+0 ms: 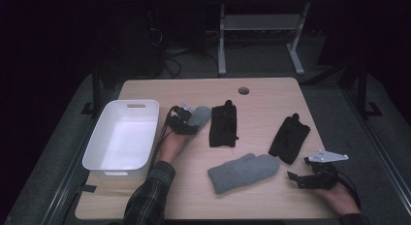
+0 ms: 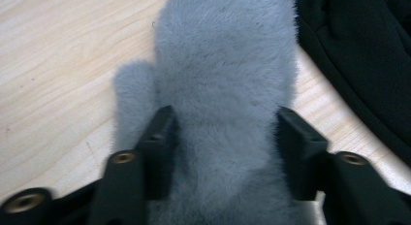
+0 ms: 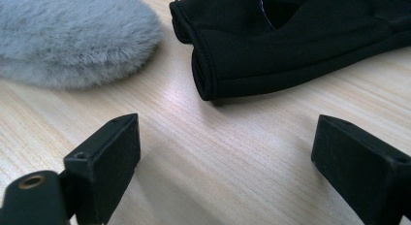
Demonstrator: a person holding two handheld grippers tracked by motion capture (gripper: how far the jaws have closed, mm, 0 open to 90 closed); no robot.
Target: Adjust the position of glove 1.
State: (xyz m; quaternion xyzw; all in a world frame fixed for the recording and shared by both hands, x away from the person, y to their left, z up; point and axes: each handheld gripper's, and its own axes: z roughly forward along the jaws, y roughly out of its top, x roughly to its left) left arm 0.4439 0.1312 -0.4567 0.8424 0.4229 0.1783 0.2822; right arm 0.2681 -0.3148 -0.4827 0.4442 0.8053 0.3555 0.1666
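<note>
Left of centre in the high view, the left gripper [image 1: 190, 121] has its half-closed jaws pressing both sides of a grey mitten [image 2: 223, 89]; the right gripper [image 3: 225, 162] rests wide open, holding nothing.

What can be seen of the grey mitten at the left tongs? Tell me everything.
The grey mitten is soft and furry, fleece-like by its look, pale grey, with a short thumb lobe on one side. It lies flat on the wooden table, between the white bin and a black glove whose edge lies close beside it. The left tongs straddle its body, both pads against the fur at its sides, apparently pressing in. Its cuff end is hidden beneath the tongs.
</note>
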